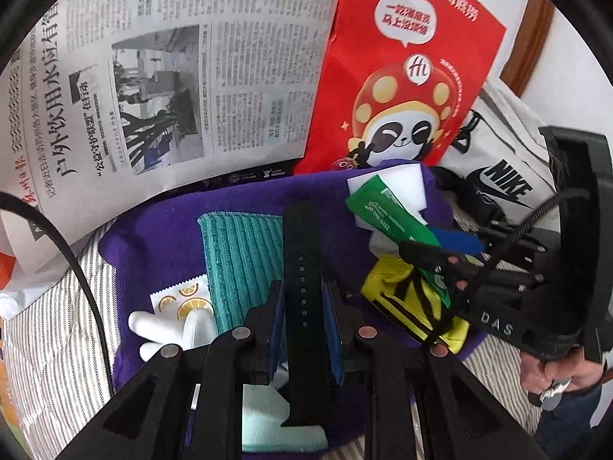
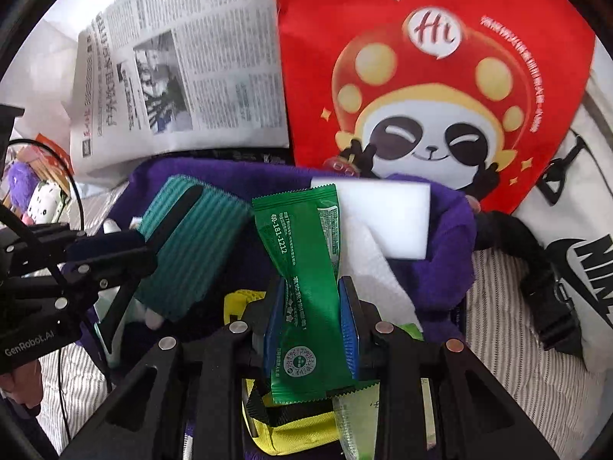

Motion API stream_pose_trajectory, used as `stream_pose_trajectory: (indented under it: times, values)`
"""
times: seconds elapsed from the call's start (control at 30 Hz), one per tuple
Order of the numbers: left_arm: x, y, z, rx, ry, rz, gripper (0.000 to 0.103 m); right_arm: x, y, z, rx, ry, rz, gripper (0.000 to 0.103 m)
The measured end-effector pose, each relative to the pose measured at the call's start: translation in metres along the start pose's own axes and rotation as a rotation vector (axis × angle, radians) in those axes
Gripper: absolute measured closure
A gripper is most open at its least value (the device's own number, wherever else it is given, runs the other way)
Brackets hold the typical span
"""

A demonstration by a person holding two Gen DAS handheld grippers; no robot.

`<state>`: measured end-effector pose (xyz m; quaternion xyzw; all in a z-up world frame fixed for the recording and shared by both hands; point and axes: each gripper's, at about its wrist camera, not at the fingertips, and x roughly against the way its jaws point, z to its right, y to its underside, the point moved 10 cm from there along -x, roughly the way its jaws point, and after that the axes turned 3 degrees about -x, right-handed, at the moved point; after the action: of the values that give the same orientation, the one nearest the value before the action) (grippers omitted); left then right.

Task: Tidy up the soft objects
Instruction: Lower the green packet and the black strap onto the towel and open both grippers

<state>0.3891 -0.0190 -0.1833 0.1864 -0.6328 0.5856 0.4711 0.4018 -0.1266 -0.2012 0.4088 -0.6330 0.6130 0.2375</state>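
My left gripper (image 1: 303,299) is shut on a black watch strap (image 1: 304,253) that stands up between its blue pads, above a purple cloth (image 1: 145,245). On the cloth lie a teal ribbed cloth (image 1: 241,257), a white glove (image 1: 168,329), a lemon-print sachet (image 1: 184,297), a white sponge block (image 1: 387,188) and a yellow pouch (image 1: 402,299). My right gripper (image 2: 311,318) is shut on a green sachet (image 2: 302,253), held over the same purple cloth (image 2: 448,230); the white sponge block (image 2: 387,214) and teal ribbed cloth (image 2: 191,245) lie behind it. The left gripper (image 2: 111,247) shows at the left of the right wrist view.
A newspaper (image 1: 172,76) and a red panda-print bag (image 1: 406,76) stand behind the cloth. A white Nike bag (image 1: 502,161) with a black strap lies to the right. Striped bedding (image 1: 49,345) surrounds the cloth. A plush toy (image 2: 34,195) sits far left.
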Motion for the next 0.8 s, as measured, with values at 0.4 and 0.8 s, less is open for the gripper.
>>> stream_pose_trajectory:
  times: [0.4, 0.8]
  values:
    - [-0.023, 0.007, -0.006, -0.008, -0.028, -0.048, 0.083, -0.009, 0.003, 0.004, 0.037, -0.011, -0.005, 0.070]
    - [-0.019, 0.006, -0.006, 0.010, 0.046, -0.052, 0.054, -0.007, 0.004, 0.009, 0.014, -0.074, -0.029, 0.047]
